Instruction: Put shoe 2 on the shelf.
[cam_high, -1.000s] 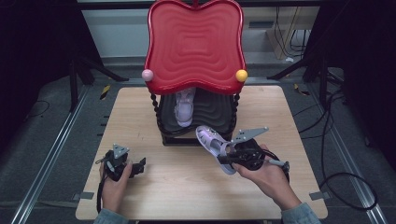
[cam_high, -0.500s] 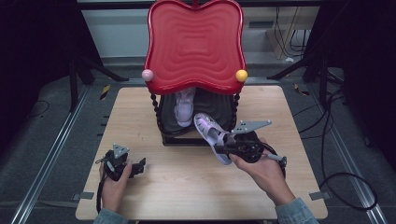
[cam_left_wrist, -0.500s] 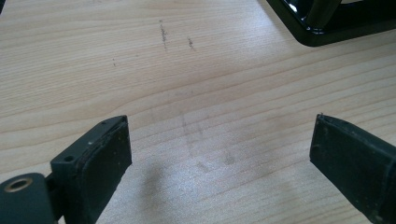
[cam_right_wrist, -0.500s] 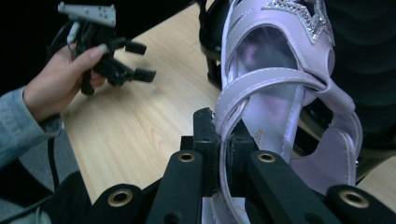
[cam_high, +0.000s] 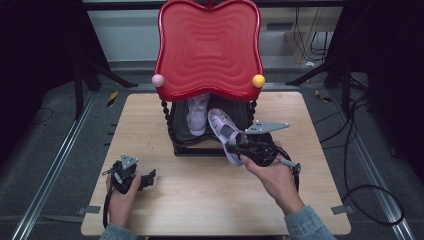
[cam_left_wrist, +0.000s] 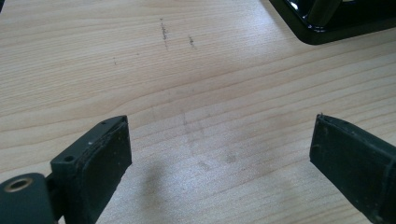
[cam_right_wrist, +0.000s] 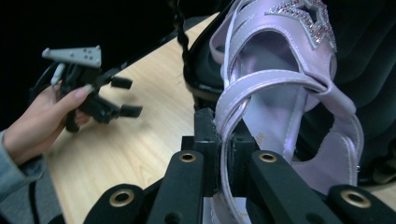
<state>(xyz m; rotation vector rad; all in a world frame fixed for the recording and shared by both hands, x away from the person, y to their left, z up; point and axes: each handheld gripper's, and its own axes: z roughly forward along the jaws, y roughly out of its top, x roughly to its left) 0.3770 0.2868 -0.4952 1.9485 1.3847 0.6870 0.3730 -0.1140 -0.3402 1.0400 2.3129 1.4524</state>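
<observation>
Near the far edge of the table (cam_high: 165, 200), under the red wavy top (cam_high: 209, 47) of the little stand, I am carrying a lilac sandal (cam_high: 223, 131) toward the dark shelf (cam_high: 200, 142) where its partner, the white sandal (cam_high: 197, 116), already sits toe-outward. My right gripper (cam_high: 239, 149) has its jaws pinched nearly together on a strap at the heel end of the lilac sandal; in the right gripper view that strap (cam_right_wrist: 227, 140) runs straight down between my two black jaws, and the shoe's open toe with its glittery star (cam_right_wrist: 303, 16) points away from me, into the shelf's dark hollow. I hold it by the back (my guess is this lets the toe go in first and land beside the other one). It hangs tilted, its toe over the shelf's front lip, its heel out above the bare wood.

My left gripper (cam_high: 131, 175) rests low near the table's front left corner, well apart from the stand, jaws spread wide with nothing between them; its own view looks past them at bare wood.
</observation>
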